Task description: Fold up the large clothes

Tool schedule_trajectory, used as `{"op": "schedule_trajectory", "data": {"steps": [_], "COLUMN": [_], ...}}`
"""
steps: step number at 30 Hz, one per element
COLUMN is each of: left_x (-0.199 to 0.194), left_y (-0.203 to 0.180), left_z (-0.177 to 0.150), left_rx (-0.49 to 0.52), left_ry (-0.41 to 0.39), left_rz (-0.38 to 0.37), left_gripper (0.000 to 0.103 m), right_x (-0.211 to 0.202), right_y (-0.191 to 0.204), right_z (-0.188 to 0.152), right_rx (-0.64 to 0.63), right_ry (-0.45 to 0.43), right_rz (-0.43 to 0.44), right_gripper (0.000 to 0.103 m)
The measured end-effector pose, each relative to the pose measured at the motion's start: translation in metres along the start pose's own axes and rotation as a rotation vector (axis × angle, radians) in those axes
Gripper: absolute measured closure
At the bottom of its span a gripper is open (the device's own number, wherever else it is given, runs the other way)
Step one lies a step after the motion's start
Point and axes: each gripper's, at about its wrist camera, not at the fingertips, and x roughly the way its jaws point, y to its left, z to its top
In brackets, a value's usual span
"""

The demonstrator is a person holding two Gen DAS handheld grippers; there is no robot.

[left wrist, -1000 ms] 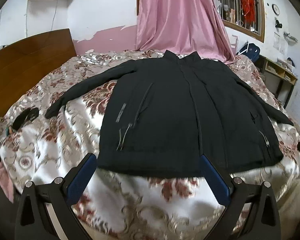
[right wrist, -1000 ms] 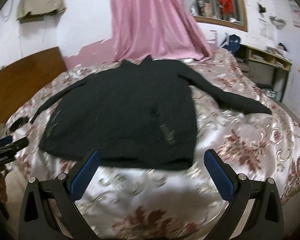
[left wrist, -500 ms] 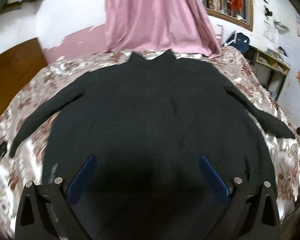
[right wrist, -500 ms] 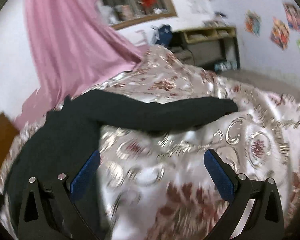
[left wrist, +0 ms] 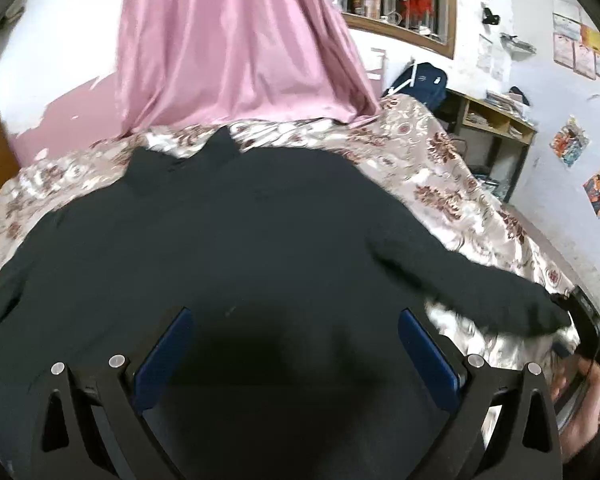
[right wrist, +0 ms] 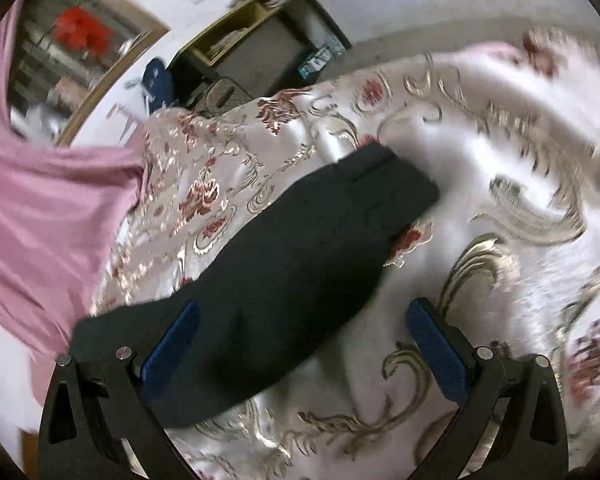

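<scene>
Curtain (left wrist: 236, 44) of pink satin hangs behind the bed, its hem reaching the floral bedspread (left wrist: 440, 176) near the collar of the black jacket (left wrist: 228, 240). A wooden shelf unit (left wrist: 496, 120) and a dark blue bag (left wrist: 424, 80) stand past the bed's far right corner, by a wall with posters. In the right wrist view, open bedspread (right wrist: 500, 184) lies on all sides of the sleeve's cuff — nothing rests on it there. The jacket is spread flat on the bed, matte and dark, with one sleeve (right wrist: 300, 264) stretched out to the side, its cuff end squared and slightly blurred. The left gripper (left wrist: 294, 350) hangs over the jacket's body, fingers spread wide, holding nothing. The right gripper (right wrist: 302, 342) is spread too, above the sleeve — contact cannot be told.
</scene>
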Motion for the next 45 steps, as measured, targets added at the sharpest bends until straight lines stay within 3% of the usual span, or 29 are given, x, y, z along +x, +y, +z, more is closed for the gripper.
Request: {"op": "schedule_trajectory", "data": {"steps": [2,3,4,5,6,14,16,17,18,21,26,34,40,45], "left_x": [0.024,0.033,0.044,0.059,0.07,0.132,0.134,0.134,0.134,0.13,0.114,0.105,0.107,0.09], "left_y": [-0.014,-0.019,-0.025,-0.032,-0.036,-0.043,-0.04,-0.037,-0.035,-0.03,-0.012,0.017,0.034,0.055], "left_z": [0.013,0.017,0.021,0.023,0.025,0.009,0.007,0.008,0.008,0.011,0.013,0.009,0.001,0.001], "left_rx": [0.023,0.032,0.044,0.061,0.07,0.09,0.064,0.053,0.049,0.044,0.025,-0.048,-0.079,-0.148], "left_ry": [0.013,0.024,0.039,0.061,0.079,0.253,0.257,0.264,0.27,0.277,0.274,0.273,0.293,0.271], "left_rz": [0.003,0.001,0.001,0.004,0.008,0.046,0.025,0.014,0.007,-0.007,-0.032,-0.009,0.044,-0.019], "left_gripper": [0.0,0.0,0.0,0.0,0.0,0.0,0.0,0.0,0.0,0.0,0.0,0.0,0.001,0.001], "right_x": [0.004,0.005,0.005,0.006,0.005,0.024,0.027,0.029,0.031,0.034,0.025,0.009,-0.06,-0.144], "right_y": [-0.002,-0.001,0.0,0.002,0.002,-0.012,-0.016,-0.018,-0.021,-0.029,-0.016,-0.01,0.035,0.102], "right_z": [0.0,0.003,0.005,0.007,0.009,0.024,0.027,0.029,0.03,0.035,0.043,0.048,0.056,0.053], "right_rx": [0.012,0.002,-0.008,-0.031,-0.038,0.015,0.032,0.038,0.04,0.067,0.018,0.007,-0.159,-0.385], "right_ry": [-0.037,-0.049,-0.058,-0.076,-0.078,0.022,0.014,0.013,0.013,0.014,-0.032,-0.052,-0.205,-0.316], "right_rz": [0.042,0.05,0.05,0.055,0.066,0.201,0.193,0.166,0.164,0.214,0.283,0.311,0.407,0.542], "right_gripper": [0.001,0.006,0.013,0.029,0.035,0.035,0.051,0.07,0.082,0.093,0.097,0.098,0.099,0.099]}}
